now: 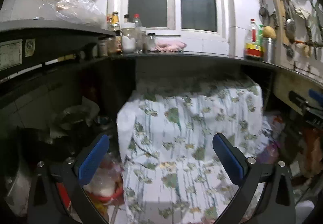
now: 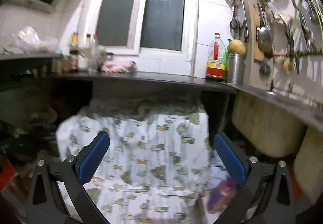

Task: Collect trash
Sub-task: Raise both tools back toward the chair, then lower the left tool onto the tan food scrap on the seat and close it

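Filling the lower half of both views, a bulky shape draped in a white cloth with green leaf print [image 1: 181, 139] is seen under a dark countertop [image 1: 181, 56]. The left gripper [image 1: 160, 158] is held with its blue-padded fingers [image 1: 93, 158] spread wide, nothing between them, the cloth showing through the gap. The right gripper [image 2: 161, 158] is likewise spread wide and empty over the same cloth [image 2: 141, 153]. Trash is seen on the floor beside the draped shape: at the lower left of the left wrist view a clear plastic bag with white contents [image 1: 105, 183] lies over something red, partly behind the left finger, and at the lower right of the right wrist view a purplish plastic wrapper [image 2: 220, 195] lies just beside the cloth's edge, near the right finger. Its exact form cannot be told through the blur. On the countertop, a cluster of jars and bottles [image 1: 129, 36] is seen at centre left, a pink cloth [image 1: 169, 45] beside it, and an oil bottle with a red and yellow label [image 2: 216, 58] next to a steel canister [image 2: 235, 67] at the right. Ladles and utensils [image 2: 264, 36] hang on the wall at upper right.
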